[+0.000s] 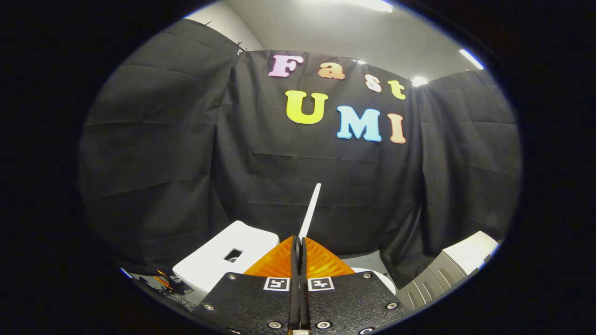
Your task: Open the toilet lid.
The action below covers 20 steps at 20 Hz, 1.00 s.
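Gripper view: the tongs (298,246) are showing nearest of all, with the two fingers (272,265) pressed together and a thin white edge rising from between their tips.
Grip: the tongs are closing on the toilet lid (311,209), both fingers pinching its rim, so the lid is being held edge-on and is standing almost upright, tilted slightly to one side.
Lid position: it is sitting right between the fingertips and reaching up beyond them, against the dark cloth wall.
Beside the fingers: the white toilet tank (219,260), with a small dark opening in its top, is lying just off to one side; a pale curved piece on the other side is probably the bowl's rim, though I cannot tell for certain.
Farther off: a grey cabinet (447,270) is standing near the cloth wall.
Step in hand: the lift seems nearly complete.
Next move: it is likely calling for leaning the lid back toward the tank, then loosening the fingers gently.
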{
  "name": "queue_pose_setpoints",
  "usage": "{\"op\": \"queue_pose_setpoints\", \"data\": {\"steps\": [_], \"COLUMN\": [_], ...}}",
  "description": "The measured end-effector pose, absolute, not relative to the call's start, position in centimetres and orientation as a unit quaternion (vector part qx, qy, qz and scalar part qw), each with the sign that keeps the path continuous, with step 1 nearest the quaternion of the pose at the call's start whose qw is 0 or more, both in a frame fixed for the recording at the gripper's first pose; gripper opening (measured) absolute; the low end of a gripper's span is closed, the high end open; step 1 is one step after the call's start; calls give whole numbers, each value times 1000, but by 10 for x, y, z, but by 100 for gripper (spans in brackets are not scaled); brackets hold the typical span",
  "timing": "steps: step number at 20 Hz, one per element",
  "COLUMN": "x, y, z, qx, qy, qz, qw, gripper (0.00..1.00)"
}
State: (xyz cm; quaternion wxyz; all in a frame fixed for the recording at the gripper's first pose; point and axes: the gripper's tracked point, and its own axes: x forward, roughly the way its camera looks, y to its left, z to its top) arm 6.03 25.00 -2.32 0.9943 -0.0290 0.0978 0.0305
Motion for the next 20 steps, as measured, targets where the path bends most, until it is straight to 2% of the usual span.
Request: {"op": "queue_pose_setpoints", "data": {"steps": [20], "x": [69], "y": [374], "z": [-30], "qx": [-56], "qy": [98], "qz": [109], "qw": [988], "gripper": [0]}}
